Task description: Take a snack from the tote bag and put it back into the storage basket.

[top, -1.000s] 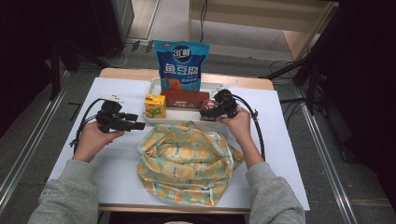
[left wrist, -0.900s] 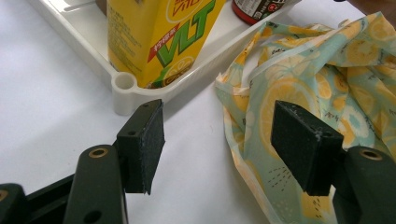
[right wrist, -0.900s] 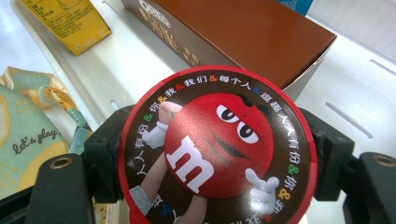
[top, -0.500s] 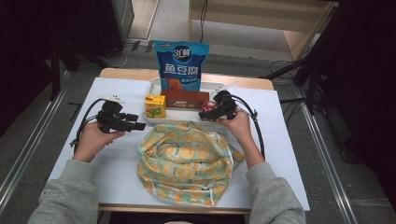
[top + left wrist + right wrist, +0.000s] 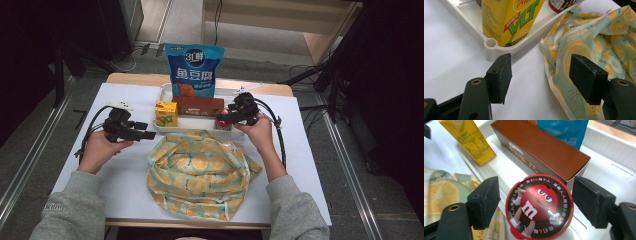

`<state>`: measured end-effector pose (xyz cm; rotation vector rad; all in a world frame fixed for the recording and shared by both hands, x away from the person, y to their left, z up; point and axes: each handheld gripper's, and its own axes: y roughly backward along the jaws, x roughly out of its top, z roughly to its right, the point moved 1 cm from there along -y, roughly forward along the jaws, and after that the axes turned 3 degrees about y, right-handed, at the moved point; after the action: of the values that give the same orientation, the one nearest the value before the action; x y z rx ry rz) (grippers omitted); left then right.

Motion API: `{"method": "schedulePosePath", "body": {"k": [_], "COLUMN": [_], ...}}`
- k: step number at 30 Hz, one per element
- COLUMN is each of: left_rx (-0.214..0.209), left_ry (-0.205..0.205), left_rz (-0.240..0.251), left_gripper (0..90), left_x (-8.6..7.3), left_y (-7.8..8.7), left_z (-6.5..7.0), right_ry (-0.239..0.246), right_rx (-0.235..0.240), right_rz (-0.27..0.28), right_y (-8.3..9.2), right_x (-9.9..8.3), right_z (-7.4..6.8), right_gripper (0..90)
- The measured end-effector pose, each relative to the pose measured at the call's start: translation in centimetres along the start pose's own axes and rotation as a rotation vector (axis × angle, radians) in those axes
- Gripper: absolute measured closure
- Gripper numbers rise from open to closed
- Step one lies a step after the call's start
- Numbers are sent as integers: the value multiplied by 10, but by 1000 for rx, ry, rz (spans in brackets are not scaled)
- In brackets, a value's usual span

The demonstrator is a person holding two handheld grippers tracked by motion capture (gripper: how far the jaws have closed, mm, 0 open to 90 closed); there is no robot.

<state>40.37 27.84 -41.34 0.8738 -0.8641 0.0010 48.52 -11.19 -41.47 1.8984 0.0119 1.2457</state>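
A white tray [image 5: 165,92] at the back of the table holds a yellow juice carton [image 5: 166,113], a brown box [image 5: 198,105], a blue snack bag [image 5: 194,70] and a round red-lidded M&M's tub [image 5: 224,121]. My right gripper [image 5: 223,117] is open, its jaws to either side of the tub [image 5: 539,205] with a gap on each side. My left gripper [image 5: 148,135] is open over the white table, between the tray corner [image 5: 491,43] and the lemon-print cloth bag [image 5: 596,40], holding nothing. The cloth bag [image 5: 200,172] lies crumpled at the front centre.
The table is covered with a white sheet [image 5: 100,165]. Black cables [image 5: 277,135] trail from both grippers. Metal rails and floor run along both sides of the table. The juice carton [image 5: 509,20] stands close ahead of my left gripper.
My right gripper has shifted slightly left and down around the M&M's tub. The left gripper has stayed in place.
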Motion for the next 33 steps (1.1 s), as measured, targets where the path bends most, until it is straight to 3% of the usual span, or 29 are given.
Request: {"method": "schedulePosePath", "body": {"k": [9,12,19,25,33], "left_rx": [-2,0,2,3,2], "left_ry": [1,1,1,2,2], "left_rz": [8,10,9,13,18], "left_gripper": [351,352,351,352,352], "left_x": [1,1,2,2,3], "left_y": [2,3,3,3,2], "left_z": [0,0,0,-1,-1], "right_ry": [-15,-23,-36,-34,-39], "right_rx": [-9,-22,-18,-8,-2], "right_rz": [25,49,48,54,4], "right_y": [14,21,32,39,37], "right_x": [-4,-8,-17,-27,-38], "right_z": [-1,1,1,0,1], "right_gripper": [394,493,663,892,900]}}
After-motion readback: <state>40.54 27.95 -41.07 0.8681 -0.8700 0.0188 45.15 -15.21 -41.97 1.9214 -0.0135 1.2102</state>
